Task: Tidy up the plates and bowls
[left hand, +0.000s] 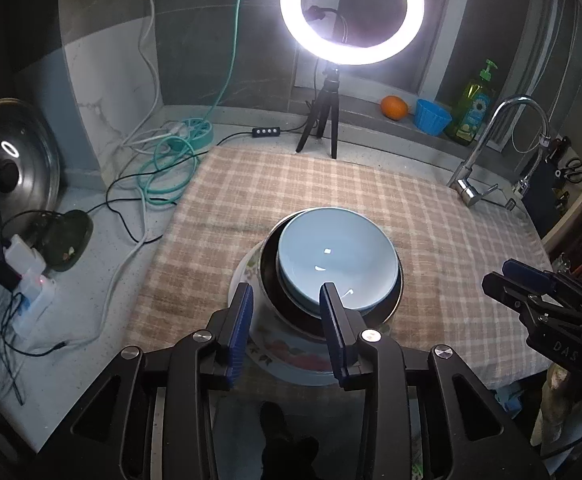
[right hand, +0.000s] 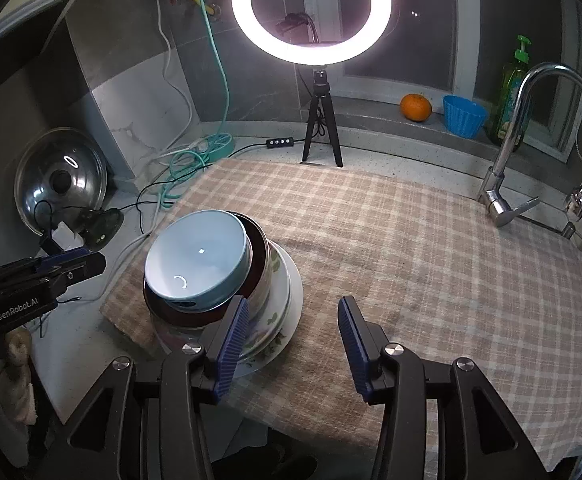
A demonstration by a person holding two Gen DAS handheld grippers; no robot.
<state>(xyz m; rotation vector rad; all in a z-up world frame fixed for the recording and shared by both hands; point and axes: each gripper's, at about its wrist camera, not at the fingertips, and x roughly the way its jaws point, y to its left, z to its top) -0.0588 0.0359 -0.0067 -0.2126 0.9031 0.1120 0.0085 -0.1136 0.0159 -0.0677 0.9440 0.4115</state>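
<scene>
Apparently the stacking is done: the blue bowl [left hand: 337,258] is nested in the dark bowl [right hand: 257,256] on the floral plates [right hand: 287,300], at nine o'clock of the cloth [right hand: 431,260]; the left tool [left hand: 287,312] and the right tool [right hand: 293,330] are opened, nothing gripped.

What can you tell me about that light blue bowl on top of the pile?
The light blue bowl is round, smooth and glossy, probably glazed ceramic, and looks empty, with the lamp's ring mirrored inside. It sits open side up, tilted rather than level, nested in a dark bowl that stands on flowered plates on the checked cloth. Only the dark bowl touches it; neither pair of tongs holds it.
</scene>
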